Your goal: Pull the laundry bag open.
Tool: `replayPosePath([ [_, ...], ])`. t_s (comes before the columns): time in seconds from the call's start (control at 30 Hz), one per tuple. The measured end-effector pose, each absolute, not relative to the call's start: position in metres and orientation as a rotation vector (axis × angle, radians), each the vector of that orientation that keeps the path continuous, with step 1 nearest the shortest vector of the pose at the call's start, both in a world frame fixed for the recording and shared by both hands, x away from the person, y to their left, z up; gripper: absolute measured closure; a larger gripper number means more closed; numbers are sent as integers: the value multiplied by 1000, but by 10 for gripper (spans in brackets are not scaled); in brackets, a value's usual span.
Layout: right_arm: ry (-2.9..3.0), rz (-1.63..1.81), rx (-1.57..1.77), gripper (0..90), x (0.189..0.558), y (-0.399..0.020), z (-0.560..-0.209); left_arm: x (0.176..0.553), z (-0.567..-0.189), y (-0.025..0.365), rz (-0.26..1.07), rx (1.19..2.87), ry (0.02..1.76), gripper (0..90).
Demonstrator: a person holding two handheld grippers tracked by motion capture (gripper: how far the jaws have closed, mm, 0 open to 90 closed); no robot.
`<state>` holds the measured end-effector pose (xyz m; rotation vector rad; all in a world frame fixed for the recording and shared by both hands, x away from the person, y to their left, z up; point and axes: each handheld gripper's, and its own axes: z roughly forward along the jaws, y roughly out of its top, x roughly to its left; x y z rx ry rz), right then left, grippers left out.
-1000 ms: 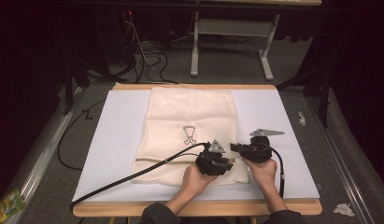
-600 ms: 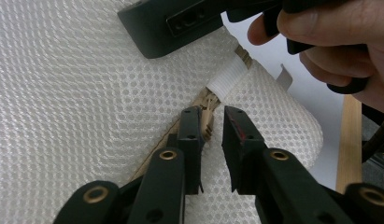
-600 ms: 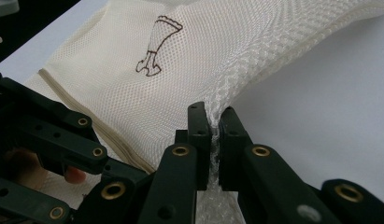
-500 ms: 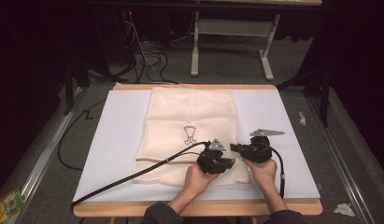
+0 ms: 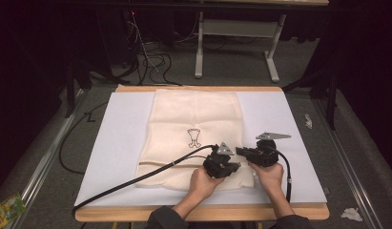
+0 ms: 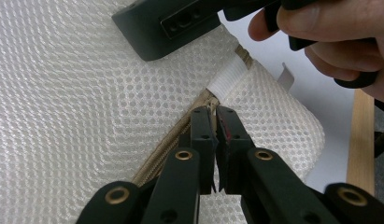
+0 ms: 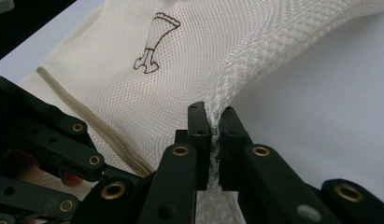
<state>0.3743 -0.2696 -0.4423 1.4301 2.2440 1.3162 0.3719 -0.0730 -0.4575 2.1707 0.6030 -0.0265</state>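
- Lying flat on the white-covered bench (image 5: 117, 143), a cream mesh laundry bag (image 5: 193, 119) shows a small drawn figure (image 5: 194, 137) at its centre.
- Left tool (image 6: 216, 114), jaws just closing, clenches the zipper pull (image 6: 213, 109) at the bag's 5 o'clock corner.
- Right tool (image 7: 215, 114) is clamped on the bag's mesh edge, just beside.

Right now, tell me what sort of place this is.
Probably a lab or workshop set up for recording. A work table with a white top holds a mesh laundry bag, loose cables lie on the grey floor, and a metal table frame stands behind.
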Motion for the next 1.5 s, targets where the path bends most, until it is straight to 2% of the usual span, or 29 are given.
replayPosePath([
  [1.5,2267,1306,1389,876,372,-274,-443,367,-452,-53,45,2188,624,871],
])
